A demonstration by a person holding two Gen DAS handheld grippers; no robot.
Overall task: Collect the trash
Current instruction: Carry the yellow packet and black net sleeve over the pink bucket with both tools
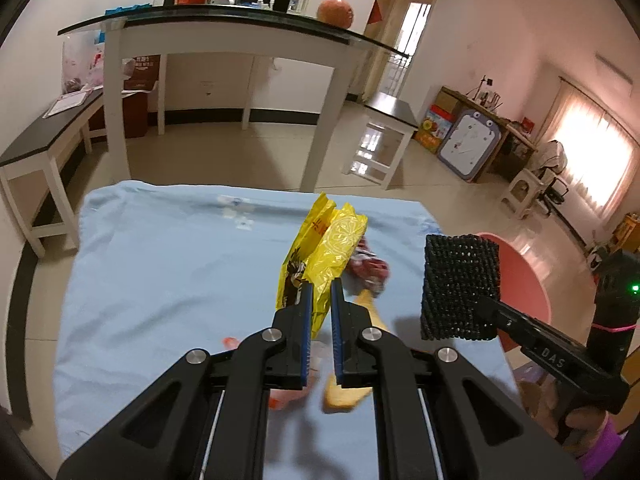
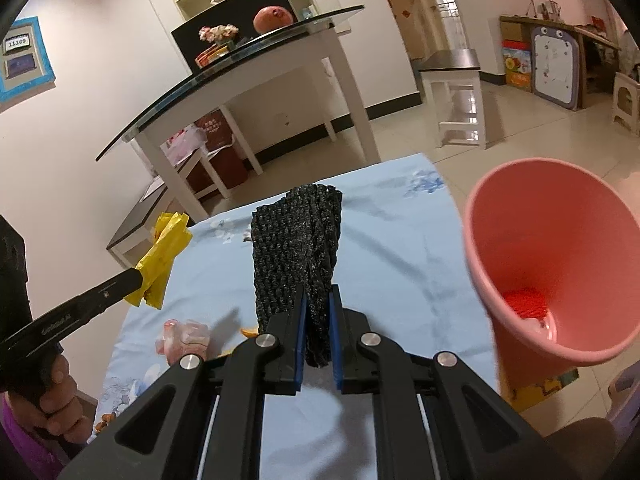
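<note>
Pale blue cloth with a faint flower print covers the desk [image 1: 160, 280], and both grippers hang above its near half, each already loaded. Nearest in the left wrist view, the left gripper [image 1: 321, 292] has its jaws nearly shut on the lower end of a yellow wrapper [image 1: 328, 248], a thin crinkled packet that stands up limp and creased above the pads; it looks very light and slippery, so a pinch well in from the edge seems safest. Under it, toward the desk's near right corner, lie an orange peel [image 1: 344, 396] and a pinkish crumpled bit [image 2: 184, 336], and a little further in sits a red crumpled wrapper [image 1: 370, 268], all small, soft scraps best taken across the middle. The right gripper [image 2: 318, 300] has its jaws closed tight on the bottom of a black mesh sleeve [image 2: 296, 248], a spongy net that squashes between the pads and stands upright; it should be light and grippy, unlikely to slip. Just off the desk's right edge waits a pink bin [image 2: 560, 264], its mouth tipped toward the camera, with something red already at the bottom. Beyond the far edge stand a white glass-topped table [image 1: 224, 28] and tiled floor.
</note>
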